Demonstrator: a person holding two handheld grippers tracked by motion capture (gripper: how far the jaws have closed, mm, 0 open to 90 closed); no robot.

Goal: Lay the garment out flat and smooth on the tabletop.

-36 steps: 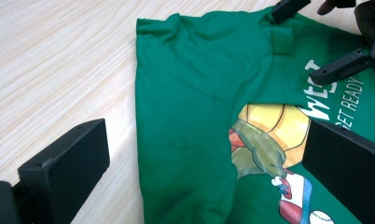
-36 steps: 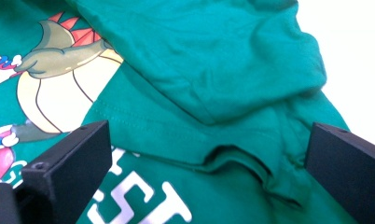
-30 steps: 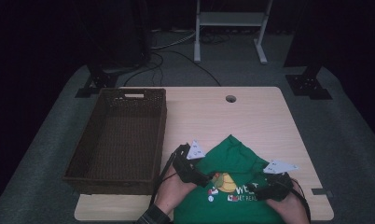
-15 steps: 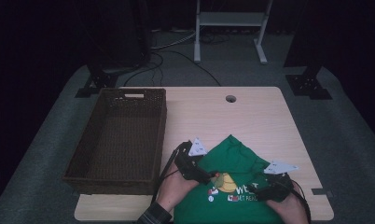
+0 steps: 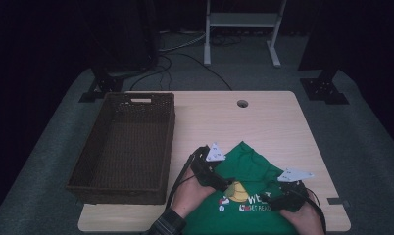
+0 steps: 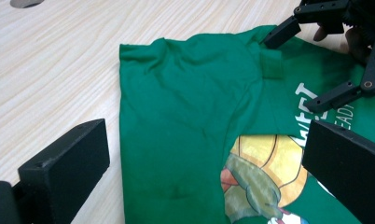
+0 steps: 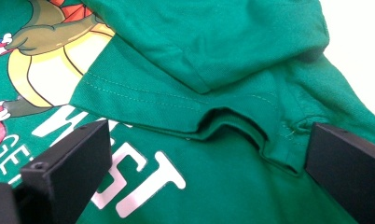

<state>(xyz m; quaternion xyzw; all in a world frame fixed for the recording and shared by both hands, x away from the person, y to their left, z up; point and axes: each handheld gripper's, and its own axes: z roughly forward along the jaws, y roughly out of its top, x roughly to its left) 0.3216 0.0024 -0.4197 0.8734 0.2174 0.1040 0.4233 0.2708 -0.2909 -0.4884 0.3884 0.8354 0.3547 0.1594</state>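
A green T-shirt (image 5: pixel 251 169) with a yellow cartoon print and white lettering lies partly folded at the table's front edge. My left gripper (image 5: pixel 223 182) hovers open over the shirt's left side. In the left gripper view its fingers (image 6: pixel 66 170) straddle the folded green cloth (image 6: pixel 176 116) and the print (image 6: pixel 258 172). My right gripper (image 5: pixel 272 200) is open at the shirt's right side, low over a folded seam (image 7: pixel 232 119) beside the lettering (image 7: pixel 129 172), with nothing pinched. The right gripper (image 6: pixel 311 65) also appears in the left gripper view, jaws apart on the shirt.
A dark wicker basket (image 5: pixel 87 161) stands empty on the table's left half. The wooden table (image 5: pixel 263 122) has a cable hole (image 5: pixel 242 104) near its far edge. Bare wood lies behind the shirt.
My left gripper has edged slightly right over the shirt. The right gripper and the shirt have stayed about where they were.
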